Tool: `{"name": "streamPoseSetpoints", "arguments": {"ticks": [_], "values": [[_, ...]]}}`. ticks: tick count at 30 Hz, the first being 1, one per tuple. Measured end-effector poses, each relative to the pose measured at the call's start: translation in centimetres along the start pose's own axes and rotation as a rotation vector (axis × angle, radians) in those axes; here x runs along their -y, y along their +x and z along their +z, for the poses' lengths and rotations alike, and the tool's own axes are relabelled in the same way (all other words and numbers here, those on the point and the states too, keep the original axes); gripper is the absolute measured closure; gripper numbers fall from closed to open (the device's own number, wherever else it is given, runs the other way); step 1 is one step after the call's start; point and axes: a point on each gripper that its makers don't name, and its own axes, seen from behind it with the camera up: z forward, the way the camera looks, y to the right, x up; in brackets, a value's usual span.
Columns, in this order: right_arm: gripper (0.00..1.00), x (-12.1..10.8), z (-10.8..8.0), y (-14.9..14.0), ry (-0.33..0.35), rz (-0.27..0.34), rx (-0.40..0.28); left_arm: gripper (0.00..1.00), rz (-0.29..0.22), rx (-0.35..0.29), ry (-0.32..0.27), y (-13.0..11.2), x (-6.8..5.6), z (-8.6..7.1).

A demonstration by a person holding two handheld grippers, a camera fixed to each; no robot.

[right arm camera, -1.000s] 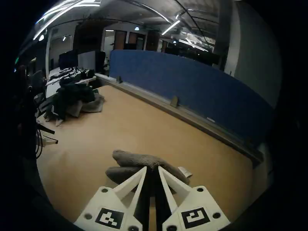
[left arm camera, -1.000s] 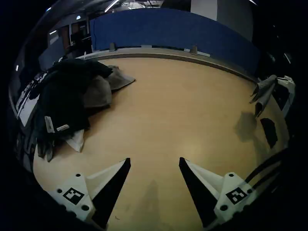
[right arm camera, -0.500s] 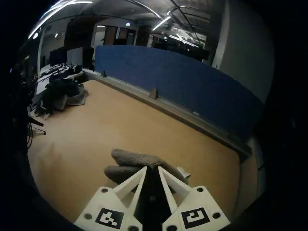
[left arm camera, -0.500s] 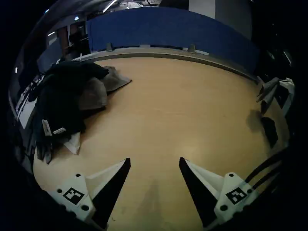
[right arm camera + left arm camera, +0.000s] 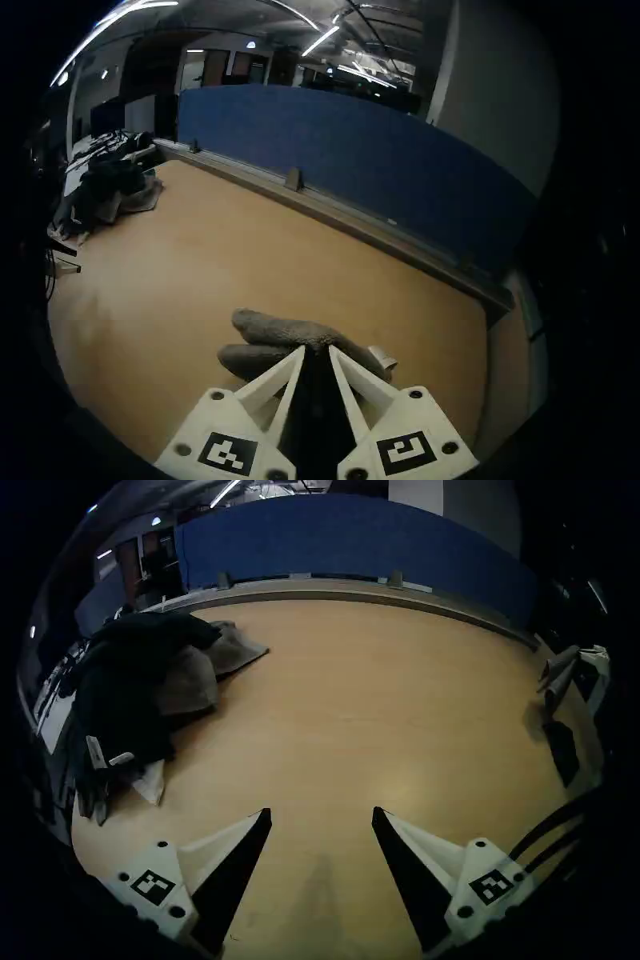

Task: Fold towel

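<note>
The right tool [image 5: 318, 350] was clamped shut on a bunched grey towel [image 5: 272, 328], with both fingers pressing it. The towel was held just above the wooden table [image 5: 200, 264], close to its right edge. The left tool [image 5: 320, 814] hovered over bare tabletop with its fingers wide apart, gripping nothing. A heap of dark and grey cloth [image 5: 136, 688] lay at the table's left edge. A blue partition [image 5: 352, 540] ran along the far edge.
</note>
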Motion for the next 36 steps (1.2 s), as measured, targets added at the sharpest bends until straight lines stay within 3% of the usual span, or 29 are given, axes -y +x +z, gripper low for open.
{"name": "streamPoseSetpoints", "arguments": {"ticks": [8, 12, 24, 36], "values": [[0.95, 0.0, 0.2, -2.4, 0.006, 0.002, 0.042, 0.06, 0.006, -0.001, 0.002, 0.0, -0.4, -0.2], [0.95, 0.1, -0.6, -4.6, 0.007, 0.026, 0.07, 0.06, 0.009, -0.001, 0.002, 0.0, -0.5, -0.3], [0.95, -0.2, -4.5, -13.0, -0.033, 0.138, 0.166, 0.06, 0.024, -0.002, -0.01, 0.1, -1.3, -0.4], [0.95, -0.9, -5.9, -20.8, -0.114, 0.286, 0.264, 0.06, 0.031, 0.001, -0.013, -0.4, -1.7, -0.5]]}}
